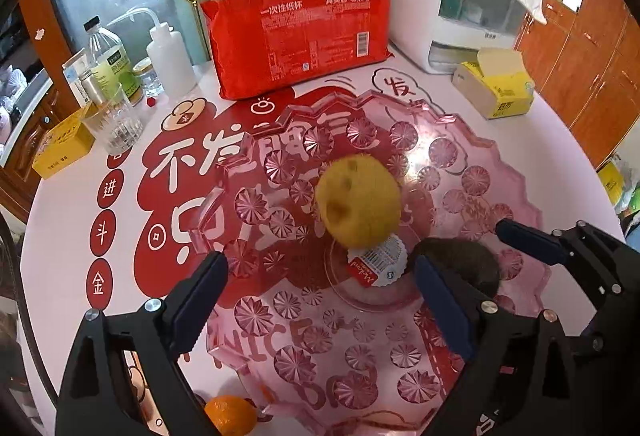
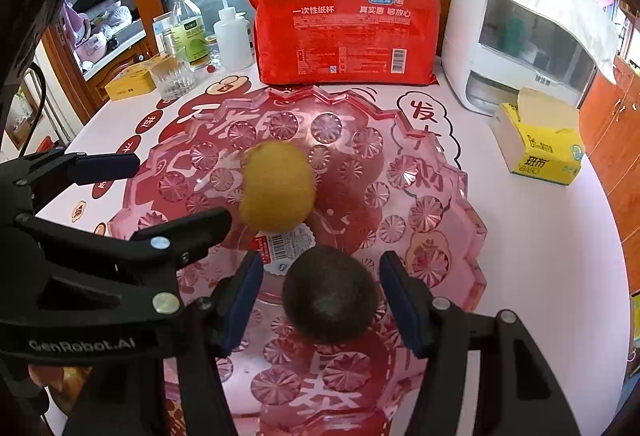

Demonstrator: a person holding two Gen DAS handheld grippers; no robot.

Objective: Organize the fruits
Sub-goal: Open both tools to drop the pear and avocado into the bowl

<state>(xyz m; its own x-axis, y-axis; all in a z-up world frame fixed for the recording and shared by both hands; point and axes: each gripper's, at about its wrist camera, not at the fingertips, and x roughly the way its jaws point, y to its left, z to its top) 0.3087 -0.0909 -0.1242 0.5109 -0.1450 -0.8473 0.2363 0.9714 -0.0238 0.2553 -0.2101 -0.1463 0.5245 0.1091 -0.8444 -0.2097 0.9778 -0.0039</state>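
Both grippers hang over the pink glass bowl [image 2: 460, 204], whose zigzag rim leaves bare table only beyond it; the red cup package [image 2: 348, 36] and white dispenser [image 2: 520, 36] stand well ahead. The right gripper [image 2: 320, 300] has its fingers spread either side of the dark avocado [image 2: 330, 294], not touching it. The left gripper [image 1: 320, 296] is also spread, and a blurred yellow fruit [image 1: 358, 200] lies just ahead between its fingers. A labelled packet [image 1: 378, 262] is half hidden under that fruit. An orange [image 1: 230, 414] sits cut off beneath the left gripper.
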